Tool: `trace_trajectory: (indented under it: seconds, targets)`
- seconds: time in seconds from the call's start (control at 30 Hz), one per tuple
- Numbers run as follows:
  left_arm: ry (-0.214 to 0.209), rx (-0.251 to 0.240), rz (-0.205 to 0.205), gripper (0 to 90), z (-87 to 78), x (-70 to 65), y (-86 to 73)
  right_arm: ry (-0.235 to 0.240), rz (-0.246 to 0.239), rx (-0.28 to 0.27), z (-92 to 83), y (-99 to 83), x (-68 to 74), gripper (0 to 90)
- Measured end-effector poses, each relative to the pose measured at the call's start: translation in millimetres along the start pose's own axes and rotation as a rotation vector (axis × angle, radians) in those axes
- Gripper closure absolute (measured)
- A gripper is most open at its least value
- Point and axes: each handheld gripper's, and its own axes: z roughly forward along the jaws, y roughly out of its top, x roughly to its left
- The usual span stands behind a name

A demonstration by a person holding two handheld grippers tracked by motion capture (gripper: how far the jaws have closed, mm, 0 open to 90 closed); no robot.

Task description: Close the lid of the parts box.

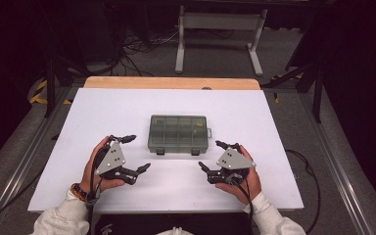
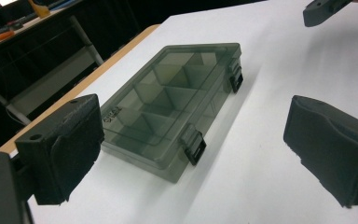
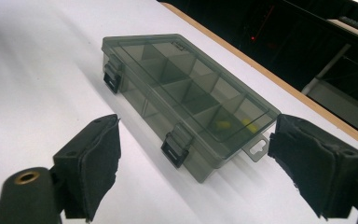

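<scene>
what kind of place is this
Probably a lab or workshop set up for recording: a white table with one plastic compartment box, cables on the floor, and dark metal framing around it.

A smoky translucent compartment box (image 1: 178,133) lies flat and closed mid-table, its two black latches (image 1: 177,151) on the near side, small yellow pieces (image 3: 233,125) in a right-hand compartment.

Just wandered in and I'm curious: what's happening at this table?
A person holds the left gripper and the right gripper, jaws open, on either side of a smoky transparent plastic compartment box on the white table. Its lid is closed, both front latches look fastened, and small yellow pieces lie inside. Nothing touches it.
</scene>
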Motion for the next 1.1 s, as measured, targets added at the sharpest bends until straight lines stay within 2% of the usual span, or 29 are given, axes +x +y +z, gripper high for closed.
trace_trajectory:
  seconds: [0.2,0.33,0.4,0.47,0.57,0.73,0.83,0.93,1.1]
  targets:
    - [0.010,0.009,0.003,5.8,-5.5,-2.5,-5.1,-0.007,-0.014,0.007,-2.9,-3.7,2.0,16.1]
    - [-0.001,0.008,-0.015,5.9,-8.5,-4.8,-9.7,-0.015,-0.024,0.013,-3.8,-7.6,3.4,16.1]
    - [0.002,0.021,-0.006,5.9,-10.2,-6.9,-12.1,-0.015,-0.029,0.013,-4.4,-10.1,4.1,16.0]
    - [0.008,0.019,-0.013,5.9,-13.3,-6.8,-14.9,-0.016,-0.018,0.010,-5.3,-12.1,4.3,15.3]
    - [0.013,0.022,-0.030,5.9,-16.7,-6.9,-20.3,-0.021,-0.027,0.015,-6.4,-15.5,5.4,14.6]
    - [0.012,0.037,-0.058,5.9,-20.8,-7.8,-30.6,-0.002,0.009,0.000,-9.1,-22.1,3.7,13.6]
    - [0.018,0.045,-0.069,6.0,-24.9,-8.5,-37.9,0.003,0.005,0.005,-9.7,-24.5,4.2,13.5]
    - [0.017,0.028,-0.132,6.4,-30.3,-8.3,-45.8,0.014,0.004,0.001,-12.0,-28.5,5.1,13.3]
    - [0.032,0.034,-0.135,6.5,-38.6,-12.0,-49.4,0.027,0.004,0.024,-11.0,-33.3,9.6,13.2]
